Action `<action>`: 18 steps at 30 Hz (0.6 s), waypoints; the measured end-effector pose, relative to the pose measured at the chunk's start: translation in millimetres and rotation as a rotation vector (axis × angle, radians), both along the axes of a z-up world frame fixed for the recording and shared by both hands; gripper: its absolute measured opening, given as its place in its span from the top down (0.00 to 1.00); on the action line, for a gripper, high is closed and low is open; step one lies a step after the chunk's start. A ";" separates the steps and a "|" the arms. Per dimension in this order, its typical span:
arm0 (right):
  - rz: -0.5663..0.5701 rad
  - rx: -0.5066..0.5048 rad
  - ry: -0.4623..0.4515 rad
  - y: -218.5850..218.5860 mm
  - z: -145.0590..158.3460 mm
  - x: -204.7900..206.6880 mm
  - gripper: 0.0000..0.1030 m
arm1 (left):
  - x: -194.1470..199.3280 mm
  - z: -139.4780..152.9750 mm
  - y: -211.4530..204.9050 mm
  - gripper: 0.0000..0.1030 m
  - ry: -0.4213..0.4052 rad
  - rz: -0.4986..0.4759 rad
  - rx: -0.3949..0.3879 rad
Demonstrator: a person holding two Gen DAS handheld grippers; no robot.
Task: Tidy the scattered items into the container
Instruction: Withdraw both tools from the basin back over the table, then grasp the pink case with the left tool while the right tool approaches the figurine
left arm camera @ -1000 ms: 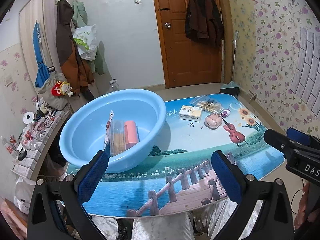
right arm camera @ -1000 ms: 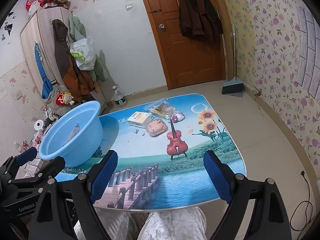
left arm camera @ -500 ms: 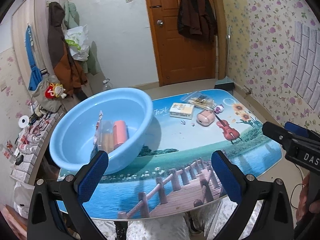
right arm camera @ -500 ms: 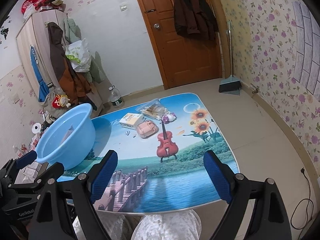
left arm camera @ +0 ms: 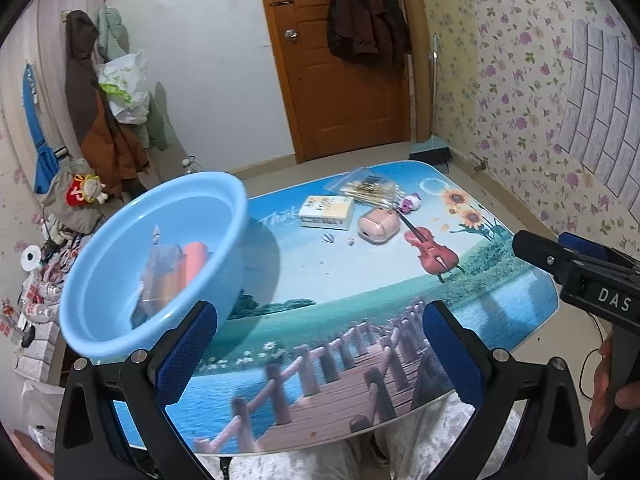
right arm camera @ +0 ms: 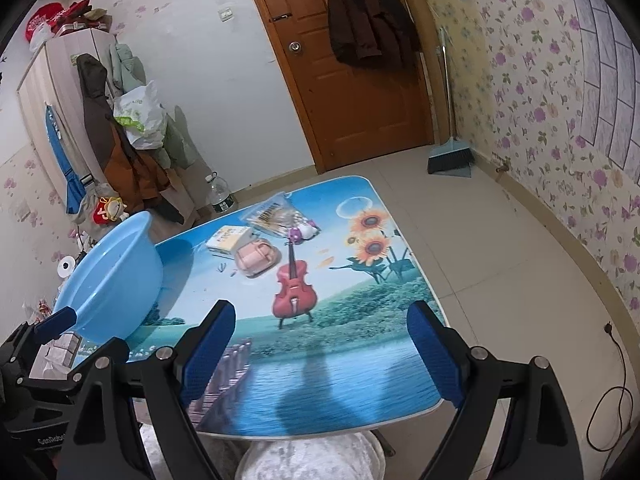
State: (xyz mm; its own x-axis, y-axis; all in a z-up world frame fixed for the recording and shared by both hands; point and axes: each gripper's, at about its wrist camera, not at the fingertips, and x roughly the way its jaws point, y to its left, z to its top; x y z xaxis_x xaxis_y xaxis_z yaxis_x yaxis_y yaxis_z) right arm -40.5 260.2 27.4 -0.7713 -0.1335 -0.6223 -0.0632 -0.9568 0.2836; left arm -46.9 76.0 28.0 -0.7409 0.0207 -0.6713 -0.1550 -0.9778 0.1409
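Both grippers hang with jaws spread wide and nothing between them at the near edge of a low table (left arm camera: 360,304) printed with a lake, footbridge and violin. The left gripper (left arm camera: 320,354) fills the bottom of its frame; a light-blue basin (left arm camera: 236,216) sits at centre left, just above its left finger, with an orange-pink cylinder (left arm camera: 196,258) and a clear packet (left arm camera: 160,268) inside. Well beyond the jaws, at upper centre, lie a small white-and-yellow box (left arm camera: 326,211), a pink case (left arm camera: 378,224), a clear bag of sticks (left arm camera: 366,190) and a tiny purple-and-white figure (left arm camera: 412,203). The right gripper (right arm camera: 320,354) frames the same cluster from afar, the basin at its left.
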 end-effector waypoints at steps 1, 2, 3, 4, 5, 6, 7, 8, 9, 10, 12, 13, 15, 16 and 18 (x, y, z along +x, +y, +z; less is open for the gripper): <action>-0.004 -0.003 -0.002 2.7 -2.6 -1.6 0.13 | -2.3 -2.8 3.2 0.00 -0.007 -0.007 -0.002; -0.007 -0.012 -0.001 5.8 -5.2 -3.0 0.13 | -4.9 -5.5 5.7 0.00 -0.014 -0.011 -0.003; -0.007 -0.026 0.002 8.9 -7.5 -4.1 0.13 | -7.6 -7.9 7.7 0.00 -0.021 -0.013 -0.002; -0.007 -0.036 0.003 12.3 -9.5 -6.2 0.13 | -10.9 -10.9 10.3 0.00 -0.030 -0.013 0.000; -0.009 -0.040 0.004 14.1 -10.3 -7.4 0.13 | -15.2 -14.3 13.1 0.00 -0.043 -0.012 0.005; -0.006 -0.038 0.006 16.7 -11.7 -10.3 0.13 | -18.1 -16.4 15.1 0.00 -0.050 -0.013 0.009; 0.000 -0.028 0.005 18.6 -12.7 -13.7 0.14 | -22.0 -19.3 18.3 0.00 -0.061 -0.015 0.011; 0.005 -0.013 0.005 20.3 -12.9 -16.9 0.14 | -25.8 -21.7 21.9 0.00 -0.069 -0.017 0.008; 0.008 -0.004 0.006 21.3 -13.2 -19.1 0.14 | -31.1 -24.6 26.6 0.00 -0.077 -0.017 0.005; 0.015 0.003 0.009 22.7 -13.5 -22.4 0.14 | -35.2 -27.1 30.4 0.00 -0.080 -0.018 0.005; 0.034 0.013 0.015 26.1 -13.5 -29.8 0.15 | -42.5 -31.3 36.0 0.00 -0.091 -0.018 0.009; 0.045 0.023 0.015 26.6 -14.0 -33.4 0.18 | -47.6 -34.6 39.3 0.00 -0.100 -0.015 0.009; 0.075 0.059 0.008 26.2 -15.9 -43.9 0.21 | -59.1 -41.5 44.5 0.00 -0.123 0.003 0.012; 0.090 0.078 0.002 25.6 -17.5 -50.4 0.24 | -63.4 -44.0 45.8 0.00 -0.131 0.010 0.018; 0.121 0.098 -0.008 23.8 -20.6 -62.5 0.28 | -72.9 -48.5 47.6 0.00 -0.148 0.026 0.036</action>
State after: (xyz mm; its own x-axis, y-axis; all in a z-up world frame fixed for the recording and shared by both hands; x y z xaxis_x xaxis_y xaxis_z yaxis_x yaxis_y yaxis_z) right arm -103.0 284.1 6.8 -0.7480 -0.1630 -0.6434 0.0520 -0.9808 0.1880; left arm -119.8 123.6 -20.5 -0.6347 0.0287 -0.7722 -0.1456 -0.9859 0.0830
